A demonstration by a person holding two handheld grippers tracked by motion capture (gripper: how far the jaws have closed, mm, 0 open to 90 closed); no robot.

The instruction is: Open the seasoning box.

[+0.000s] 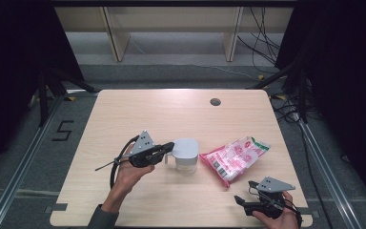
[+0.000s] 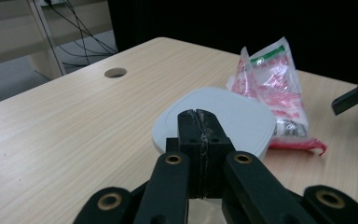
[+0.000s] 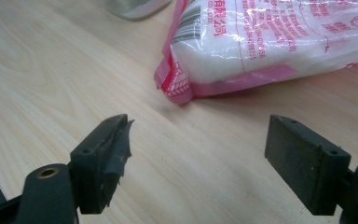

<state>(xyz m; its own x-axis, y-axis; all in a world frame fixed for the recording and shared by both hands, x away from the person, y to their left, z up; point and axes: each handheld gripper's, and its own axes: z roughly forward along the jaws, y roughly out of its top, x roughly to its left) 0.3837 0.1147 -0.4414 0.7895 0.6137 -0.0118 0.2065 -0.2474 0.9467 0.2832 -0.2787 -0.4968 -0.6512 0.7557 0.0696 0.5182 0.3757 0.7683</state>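
A clear jug with a white lid (image 1: 187,153) stands at the middle of the table (image 1: 138,114), with a handle on its left side. My left gripper (image 1: 170,146) is shut at the lid's left edge, above the handle. In the left gripper view its jaws (image 2: 198,116) press together in front of the white lid (image 2: 233,119), with nothing visible between the pads. A pink and white bag (image 1: 238,157) lies to the right of the jug. My right gripper (image 1: 245,192) is open near the front right edge. In its own view the right gripper (image 3: 198,140) has nothing between its jaws, a short way from the bag's corner (image 3: 261,42).
A round cable hole (image 1: 215,101) sits at the table's far side. The table's front edge lies close under the right hand. Beyond the table are wooden furniture legs and loose cables on the floor.
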